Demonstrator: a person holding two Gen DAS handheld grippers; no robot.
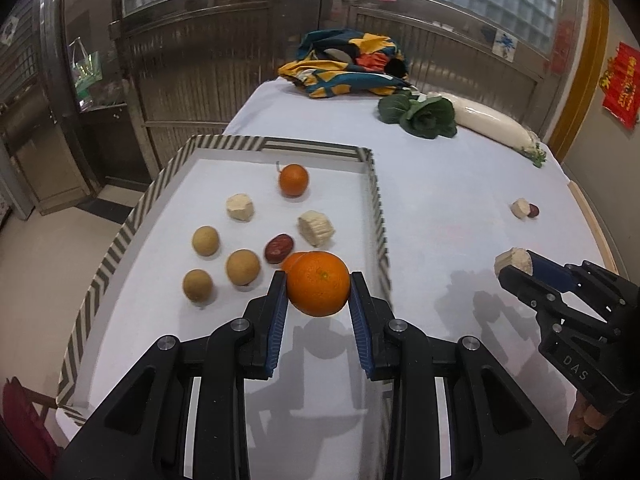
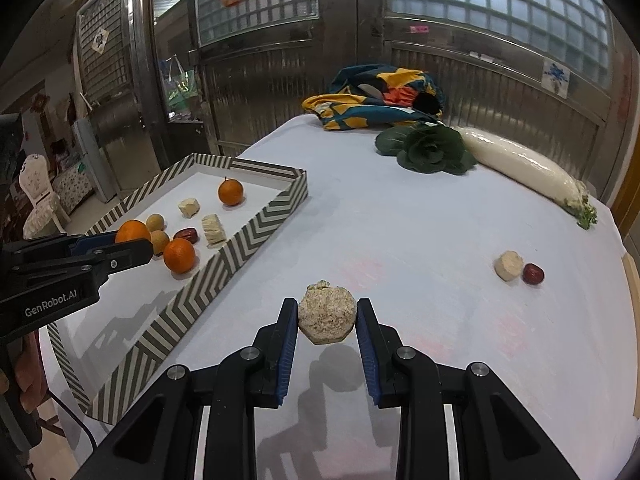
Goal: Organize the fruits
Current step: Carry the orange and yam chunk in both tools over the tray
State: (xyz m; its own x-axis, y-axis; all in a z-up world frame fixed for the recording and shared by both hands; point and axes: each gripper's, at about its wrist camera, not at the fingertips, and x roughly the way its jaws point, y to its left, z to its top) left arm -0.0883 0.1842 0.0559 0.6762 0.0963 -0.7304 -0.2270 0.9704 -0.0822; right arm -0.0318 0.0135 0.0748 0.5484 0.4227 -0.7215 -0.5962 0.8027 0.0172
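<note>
My left gripper (image 1: 319,286) is shut on an orange (image 1: 318,283) and holds it above the striped tray (image 1: 224,142). In the tray lie two more oranges (image 1: 294,180), three round tan fruits (image 1: 242,267), a red date (image 1: 279,248) and two pale chunks (image 1: 316,228). My right gripper (image 2: 327,316) is shut on a pale fibrous chunk (image 2: 327,315), held above the white table to the right of the tray (image 2: 240,248). A pale chunk (image 2: 508,265) and a red date (image 2: 533,273) lie on the table at the right.
At the far end of the table lie a colourful cloth bundle (image 2: 380,98), a dark leafy vegetable (image 2: 430,148) and a long white radish (image 2: 524,168). The table's right edge (image 2: 630,280) is close to the loose date. Metal doors stand behind.
</note>
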